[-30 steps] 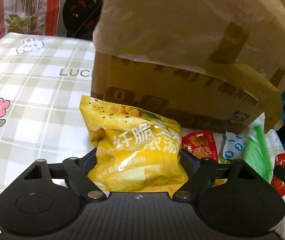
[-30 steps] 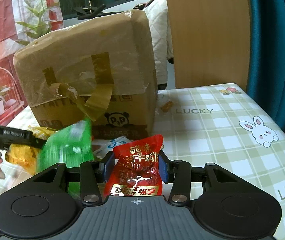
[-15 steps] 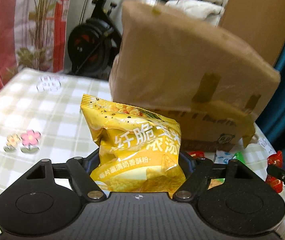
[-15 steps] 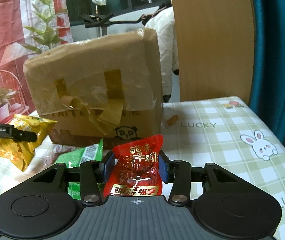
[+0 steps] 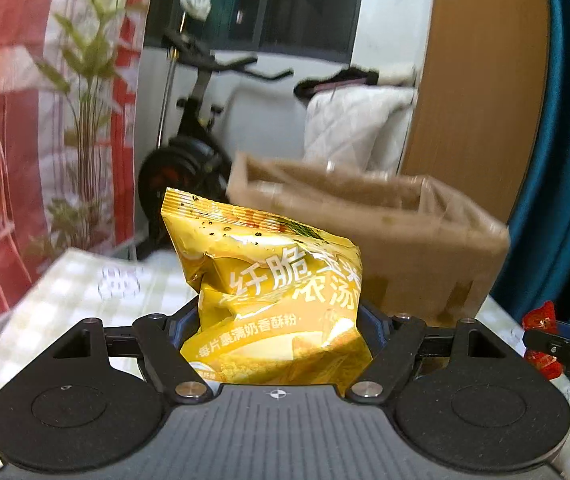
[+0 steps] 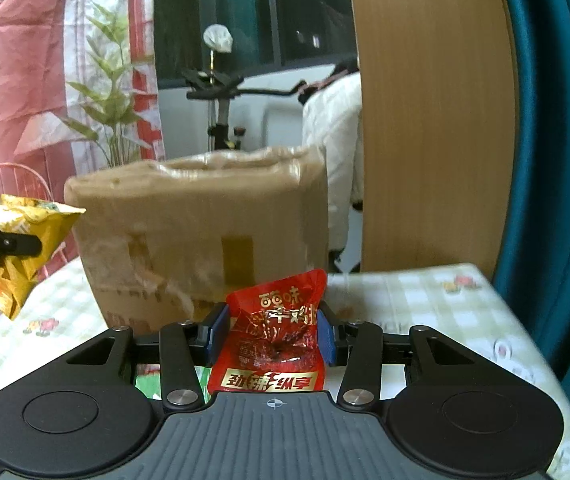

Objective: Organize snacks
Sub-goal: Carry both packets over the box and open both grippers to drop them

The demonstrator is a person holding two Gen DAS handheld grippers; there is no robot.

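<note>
My left gripper (image 5: pixel 279 320) is shut on a yellow snack bag (image 5: pixel 273 292) and holds it high, about level with the open top of the cardboard box (image 5: pixel 397 236). My right gripper (image 6: pixel 271 332) is shut on a small red snack packet (image 6: pixel 273 344), in front of the same box (image 6: pixel 205 236) and below its top edge. In the right wrist view the yellow bag (image 6: pixel 17 248) hangs at the far left. In the left wrist view the red packet (image 5: pixel 541 336) shows at the far right.
The box stands on a table with a green checked cloth (image 6: pixel 425 300). A green packet (image 6: pixel 149 380) lies under my right gripper. An exercise bike (image 5: pixel 189 152), a wooden panel (image 6: pixel 433 120) and a teal curtain (image 6: pixel 557 140) stand behind the table.
Both grippers have risen with their packets. The box now sits lower in both views, and its open top shows in the left wrist view. Grips are unchanged.
</note>
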